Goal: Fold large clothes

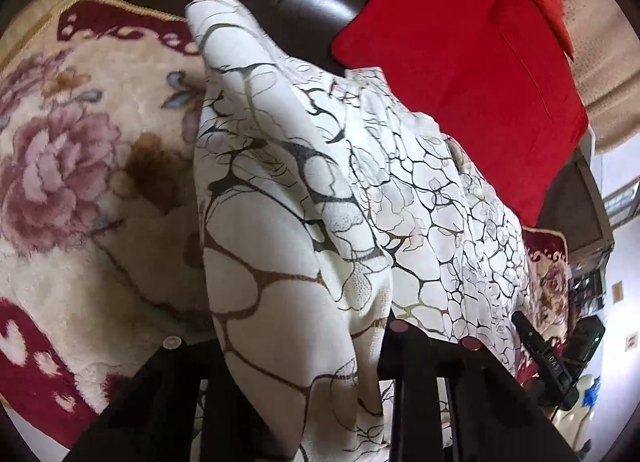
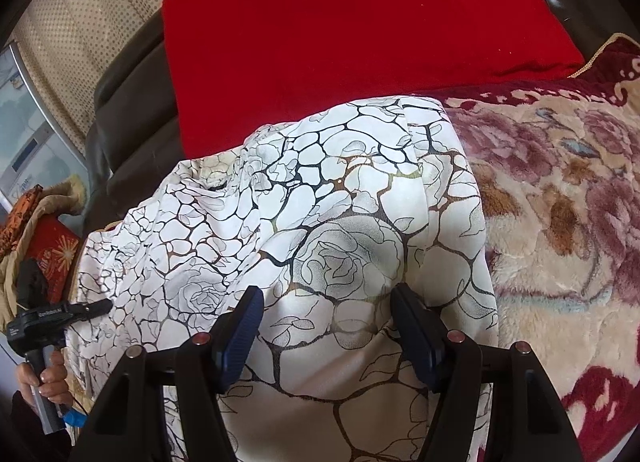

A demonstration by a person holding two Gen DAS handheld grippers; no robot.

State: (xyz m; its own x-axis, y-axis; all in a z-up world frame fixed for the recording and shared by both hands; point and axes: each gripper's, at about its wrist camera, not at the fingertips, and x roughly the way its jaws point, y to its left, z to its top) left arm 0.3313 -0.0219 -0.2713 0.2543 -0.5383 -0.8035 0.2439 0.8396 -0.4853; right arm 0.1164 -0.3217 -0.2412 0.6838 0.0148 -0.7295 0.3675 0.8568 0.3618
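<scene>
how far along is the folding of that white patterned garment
Early. The white patterned garment lies bunched on the floral blanket, no neat fold visible. In hand: the left gripper pinches and lifts a fold; the right gripper is open over the cloth. Flattening and folding remain.

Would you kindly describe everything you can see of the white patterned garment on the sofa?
The garment is thin white fabric printed with grey roses and a black-and-gold crackle pattern. It lies rumpled, in folds, on a floral blanket, its far edge against a red cushion. One fold rises between the fingers of the left hand-held gripper, apparently pinched and lifted. The right hand-held gripper straddles another part, with its blue pads apart.
</scene>
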